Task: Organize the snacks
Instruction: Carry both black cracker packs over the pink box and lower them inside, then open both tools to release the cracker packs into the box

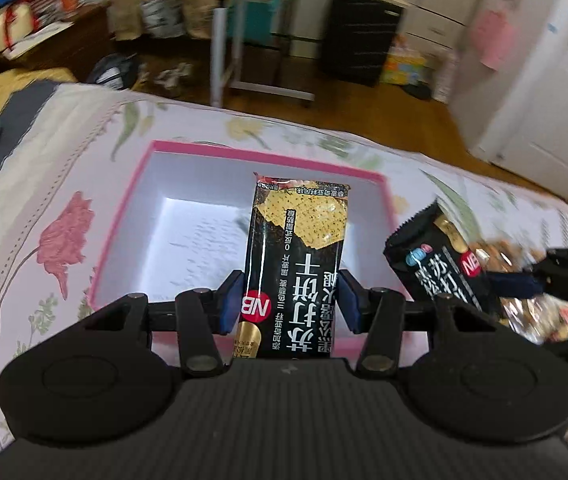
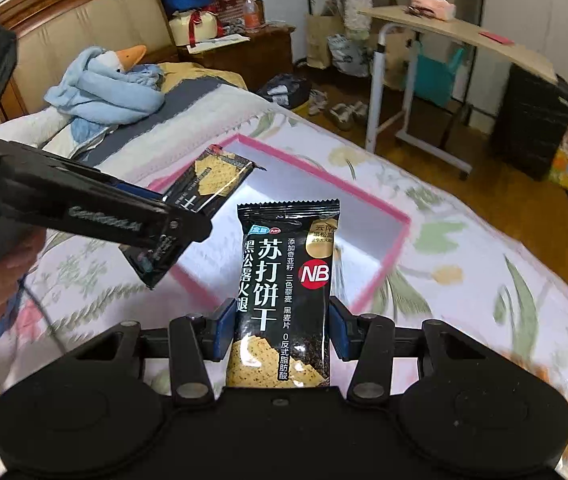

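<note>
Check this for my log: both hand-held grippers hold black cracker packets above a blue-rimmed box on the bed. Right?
Not quite: the box has a pink rim, as the right wrist view shows. The left hand-held gripper and right hand-held gripper do each hold a black cracker packet above it on the bed.

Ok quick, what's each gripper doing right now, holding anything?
Left gripper: closed on a black cracker packet, held above the pink box.
Right gripper: closed on a second black cracker packet.
</note>
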A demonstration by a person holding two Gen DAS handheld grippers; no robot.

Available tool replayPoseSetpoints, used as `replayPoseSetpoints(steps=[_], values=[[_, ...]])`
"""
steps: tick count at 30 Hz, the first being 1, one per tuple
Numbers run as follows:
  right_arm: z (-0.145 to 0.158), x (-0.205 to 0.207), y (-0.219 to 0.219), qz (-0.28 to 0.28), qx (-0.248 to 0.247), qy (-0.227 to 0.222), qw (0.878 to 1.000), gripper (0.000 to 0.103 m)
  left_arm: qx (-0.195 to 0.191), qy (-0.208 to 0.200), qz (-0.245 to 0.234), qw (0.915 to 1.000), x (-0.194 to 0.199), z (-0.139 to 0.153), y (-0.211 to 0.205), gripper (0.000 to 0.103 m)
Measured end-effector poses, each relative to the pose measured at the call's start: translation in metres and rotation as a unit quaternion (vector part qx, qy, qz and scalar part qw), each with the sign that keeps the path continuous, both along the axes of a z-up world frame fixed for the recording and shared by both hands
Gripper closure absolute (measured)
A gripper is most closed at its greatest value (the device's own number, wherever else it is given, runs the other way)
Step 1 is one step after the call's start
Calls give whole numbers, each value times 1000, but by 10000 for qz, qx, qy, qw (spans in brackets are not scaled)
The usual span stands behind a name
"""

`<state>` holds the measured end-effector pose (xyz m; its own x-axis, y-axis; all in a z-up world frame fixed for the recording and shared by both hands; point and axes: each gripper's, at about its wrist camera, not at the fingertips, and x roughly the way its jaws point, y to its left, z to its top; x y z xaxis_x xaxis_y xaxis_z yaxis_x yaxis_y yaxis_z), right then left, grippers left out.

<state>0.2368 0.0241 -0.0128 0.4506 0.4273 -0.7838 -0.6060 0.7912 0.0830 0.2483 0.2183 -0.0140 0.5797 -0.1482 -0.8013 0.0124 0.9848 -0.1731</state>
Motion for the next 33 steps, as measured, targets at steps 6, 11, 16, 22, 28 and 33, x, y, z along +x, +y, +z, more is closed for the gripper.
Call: replayPoseSetpoints(steps=[6, 11, 16, 22, 28, 33], values=[[-54, 60, 43, 265, -115, 360, 9989, 51, -322, 458, 596, 9967, 60, -56, 35, 55], [-103, 91, 68, 353, -160, 795, 9961, 51, -279, 1010, 967, 9898, 93, -105, 52, 55], [-128, 97, 88, 535, -261, 1130, 9918, 50, -35, 1245, 1043, 9867, 106, -130, 57, 54], [-123, 94, 88, 447, -354, 1339, 9894, 38, -34, 1259, 1206, 9847, 105, -132, 66, 48], [-89, 71, 58, 268, -153, 1135, 9931, 38, -177, 1071, 924, 9898, 81, -101, 67, 48], [-46, 46, 22, 248, -255, 917, 9952, 38, -43, 766, 445, 9961, 47, -56, 54, 48]])
